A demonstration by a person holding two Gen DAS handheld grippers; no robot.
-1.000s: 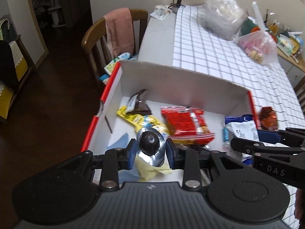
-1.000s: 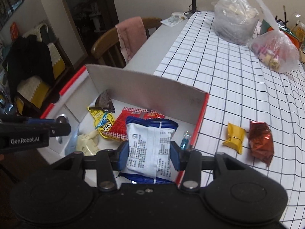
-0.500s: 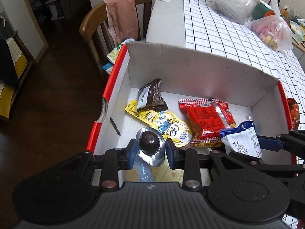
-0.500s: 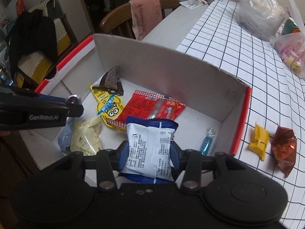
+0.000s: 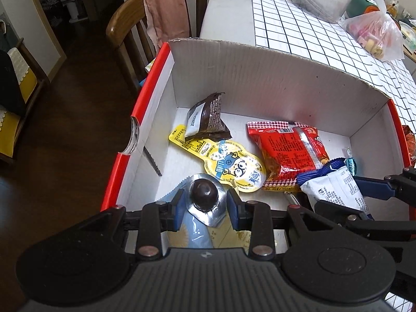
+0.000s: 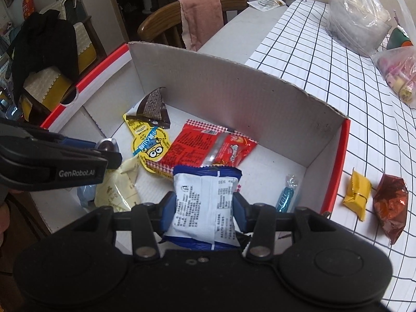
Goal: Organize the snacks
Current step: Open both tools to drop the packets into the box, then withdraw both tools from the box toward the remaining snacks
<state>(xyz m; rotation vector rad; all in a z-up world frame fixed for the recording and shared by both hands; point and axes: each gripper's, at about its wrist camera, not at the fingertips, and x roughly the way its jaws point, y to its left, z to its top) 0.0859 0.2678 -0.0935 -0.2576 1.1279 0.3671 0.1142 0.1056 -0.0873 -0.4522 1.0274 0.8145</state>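
A cardboard box (image 5: 260,78), white inside and red outside, lies open below both grippers. My left gripper (image 5: 205,199) is shut on a silver foil pack with a dark chocolate dome (image 5: 204,193), low over the box's near left corner. My right gripper (image 6: 204,205) is shut on a white and blue snack bag (image 6: 205,195), over the near right part of the box (image 6: 221,83). On the box floor lie a brown triangular pack (image 5: 208,122), a yellow cartoon pouch (image 5: 234,169), a red bag (image 5: 286,153) and a small blue candy (image 6: 286,197).
Outside the box's right wall, a yellow candy (image 6: 357,195) and a red-brown foil snack (image 6: 390,205) lie on the checked tablecloth (image 6: 312,52). Plastic bags (image 6: 356,23) stand at the far end. A wooden chair with a pink cloth (image 5: 166,18) is behind the box.
Both grippers have sunk towards the box floor, each still gripping its snack. The box fills more of both views than a second ago.
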